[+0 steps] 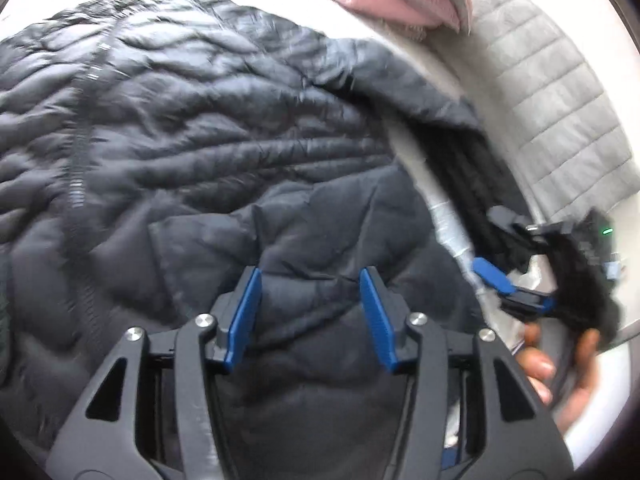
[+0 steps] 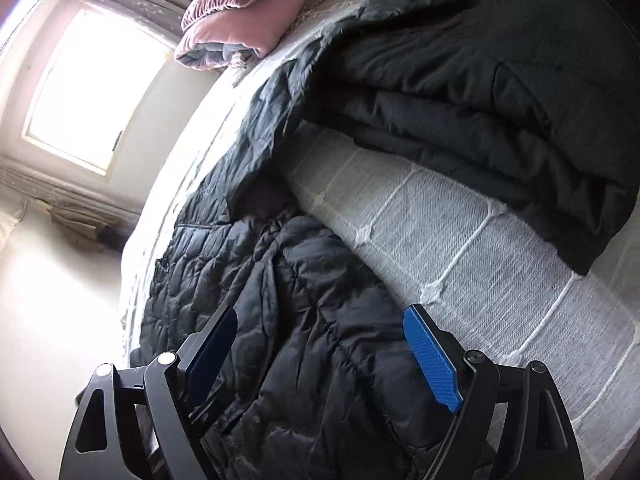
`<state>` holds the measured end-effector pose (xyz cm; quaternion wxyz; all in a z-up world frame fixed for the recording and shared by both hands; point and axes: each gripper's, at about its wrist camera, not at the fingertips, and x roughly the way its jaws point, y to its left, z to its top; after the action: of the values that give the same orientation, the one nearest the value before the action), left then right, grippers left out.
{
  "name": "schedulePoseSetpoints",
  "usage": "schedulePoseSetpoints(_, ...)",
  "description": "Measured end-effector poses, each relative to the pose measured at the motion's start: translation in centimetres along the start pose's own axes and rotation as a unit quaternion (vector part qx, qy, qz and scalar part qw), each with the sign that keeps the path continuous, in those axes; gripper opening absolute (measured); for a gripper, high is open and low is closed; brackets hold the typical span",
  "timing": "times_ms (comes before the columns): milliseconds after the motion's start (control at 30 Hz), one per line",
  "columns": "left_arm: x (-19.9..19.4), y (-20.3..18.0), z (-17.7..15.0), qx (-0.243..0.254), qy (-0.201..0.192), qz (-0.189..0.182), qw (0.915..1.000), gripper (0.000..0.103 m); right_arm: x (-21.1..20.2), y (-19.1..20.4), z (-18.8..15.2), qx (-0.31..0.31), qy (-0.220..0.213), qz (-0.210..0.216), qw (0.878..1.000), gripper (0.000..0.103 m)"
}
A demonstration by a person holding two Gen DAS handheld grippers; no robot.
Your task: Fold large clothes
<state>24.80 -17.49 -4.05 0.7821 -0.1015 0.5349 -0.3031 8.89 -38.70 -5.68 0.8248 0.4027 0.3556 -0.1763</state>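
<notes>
A black quilted puffer jacket [image 1: 192, 128] lies spread on the bed, its zipper running down the left of the left wrist view. My left gripper [image 1: 310, 280] is open just above the jacket's folded-over dark panel, holding nothing. My right gripper [image 2: 320, 324] is open over the jacket's quilted part [image 2: 304, 280] near the bed's edge, empty. The right gripper also shows in the left wrist view [image 1: 504, 284] at the right, held by a hand, beside the jacket's edge.
A folded dark garment [image 2: 500, 92] lies on the grey quilted bedspread [image 2: 460, 248] behind the jacket. A pink folded blanket [image 2: 236, 28] sits at the head of the bed. A window [image 2: 92, 88] and bare floor lie to the left.
</notes>
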Motion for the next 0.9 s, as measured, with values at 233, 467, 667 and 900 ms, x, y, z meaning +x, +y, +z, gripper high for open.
schedulePoseSetpoints(233,-9.3,6.6,-0.6,-0.114,-0.138,0.172,0.9688,0.076,-3.0,2.8,-0.4,-0.066,-0.084,0.066,0.992,0.087)
schedulePoseSetpoints(467,-14.1,15.3,-1.1,-0.202,-0.195,0.331,0.9011,0.083,-3.2,2.8,0.9,-0.121,-0.155,-0.030,0.980,0.087)
schedulePoseSetpoints(667,-15.4,21.7,-2.3,-0.298,-0.197,0.286,0.8894,0.083,-4.8,-0.7,7.0,-0.011,-0.190,0.059,0.980,0.087)
schedulePoseSetpoints(900,-14.8,22.6,-2.3,-0.309,-0.185,0.281,0.8898,0.083,-2.8,-2.8,16.5,0.090,-0.174,0.002,0.981,0.086)
